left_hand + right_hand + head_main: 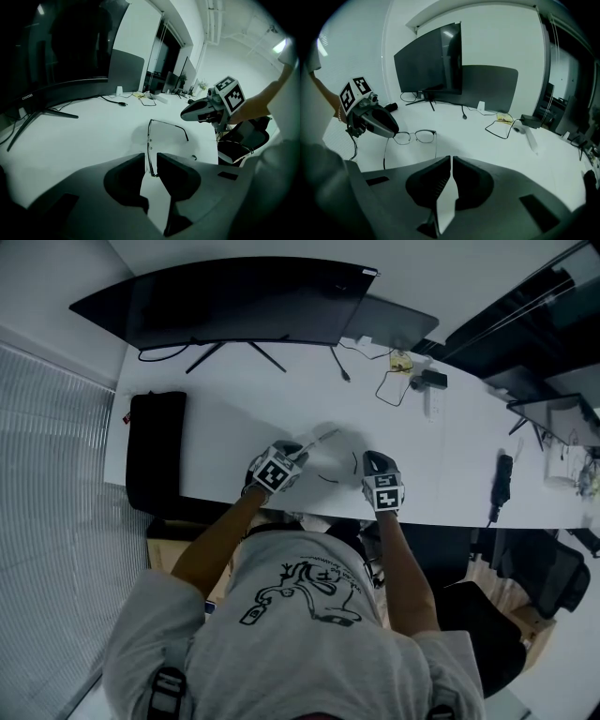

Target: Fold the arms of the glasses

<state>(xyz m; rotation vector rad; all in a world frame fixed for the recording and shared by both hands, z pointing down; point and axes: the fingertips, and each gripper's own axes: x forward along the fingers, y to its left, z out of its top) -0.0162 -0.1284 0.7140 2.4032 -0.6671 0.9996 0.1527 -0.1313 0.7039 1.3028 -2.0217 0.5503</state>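
Observation:
Thin dark-rimmed glasses (329, 479) sit low over the white desk (234, 418), near its front edge. Both arms are unfolded and point back toward the person. In the left gripper view the front frame (149, 140) runs edge-on between my left gripper's (150, 161) pads, which are shut on one end of it. The right gripper view shows the left gripper (393, 129) gripping the glasses (415, 136) at a lens's outer end. My right gripper (452, 161) is shut with nothing in it. It hangs just right of the glasses (370, 460), by the free arm's tip.
A wide curved monitor (234, 301) stands at the back, with a grey panel (398, 320) beside it. A black pad (155, 451) lies at the left desk end. Cables and a small camera (427, 381) lie back right, a black device (503, 479) far right.

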